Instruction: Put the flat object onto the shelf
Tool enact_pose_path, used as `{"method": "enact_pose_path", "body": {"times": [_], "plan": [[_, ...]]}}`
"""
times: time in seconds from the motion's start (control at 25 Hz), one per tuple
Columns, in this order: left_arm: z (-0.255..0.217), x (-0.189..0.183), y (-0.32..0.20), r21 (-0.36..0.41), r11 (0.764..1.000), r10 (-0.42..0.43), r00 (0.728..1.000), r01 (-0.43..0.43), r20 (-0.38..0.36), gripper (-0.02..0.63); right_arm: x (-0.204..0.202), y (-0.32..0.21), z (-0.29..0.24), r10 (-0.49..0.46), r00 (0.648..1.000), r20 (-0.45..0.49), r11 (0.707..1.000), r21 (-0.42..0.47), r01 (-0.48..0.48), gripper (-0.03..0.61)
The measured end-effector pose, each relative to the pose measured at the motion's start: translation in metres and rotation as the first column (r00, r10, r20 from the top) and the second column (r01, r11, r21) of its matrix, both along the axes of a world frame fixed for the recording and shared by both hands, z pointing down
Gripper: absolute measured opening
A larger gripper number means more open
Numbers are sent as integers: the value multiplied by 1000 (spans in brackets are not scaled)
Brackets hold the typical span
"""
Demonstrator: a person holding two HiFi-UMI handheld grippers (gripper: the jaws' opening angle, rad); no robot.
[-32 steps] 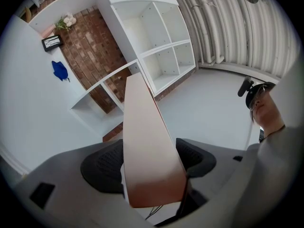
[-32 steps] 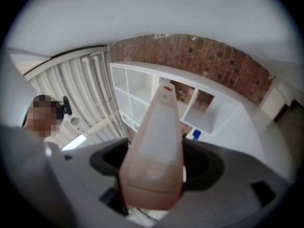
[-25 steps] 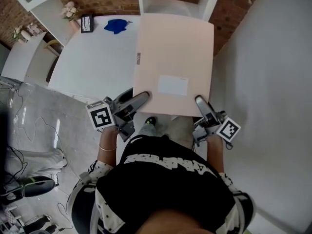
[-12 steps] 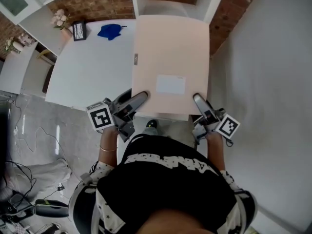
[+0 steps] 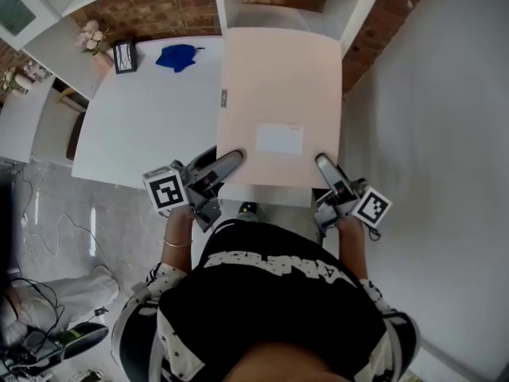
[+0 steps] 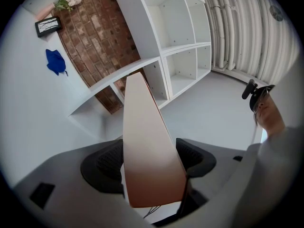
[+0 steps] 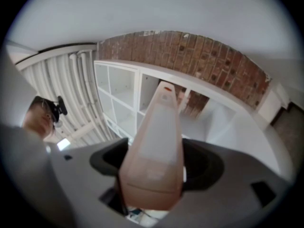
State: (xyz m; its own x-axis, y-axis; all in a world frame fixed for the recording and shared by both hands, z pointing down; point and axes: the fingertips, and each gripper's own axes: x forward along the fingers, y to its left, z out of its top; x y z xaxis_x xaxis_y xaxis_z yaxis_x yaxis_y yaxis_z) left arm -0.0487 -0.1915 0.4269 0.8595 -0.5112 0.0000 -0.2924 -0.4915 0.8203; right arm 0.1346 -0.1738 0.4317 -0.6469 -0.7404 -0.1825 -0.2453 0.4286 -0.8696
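Before the shelf (image 5: 274, 16), the flat object (image 5: 280, 94) had drawn nearer its opening; left gripper (image 5: 229, 162) and right gripper (image 5: 324, 165) each pinched a near corner. Insertion seemed next.

Head view down; gripper views prob. share shelf (image 6: 183, 50).

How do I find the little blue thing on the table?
Start at the big white table in front of the brick wall. Near its far edge, left of the pink flat board, lies a small crumpled blue thing. It is the only blue thing there; the black frame beside it is dark and straight-edged.
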Motion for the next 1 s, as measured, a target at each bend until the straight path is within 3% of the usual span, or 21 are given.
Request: {"method": "enact_pose_path", "body": {"times": [0.44,0.76,1.0], "plan": [[2,4,-15,-10,999,45,998,-45,-55,350,-1,-9,1,28,999,-20,999,-14,-29,371],[9,3,-21,-43,998,41,999,-42,-18,350,2,-12,3,54,998,-12,998,-39,-54,371],[7,8,-32,-72,996,41,997,-46,-71,350,4,-24,4,58,998,-4,997,-59,-58,371]]}}
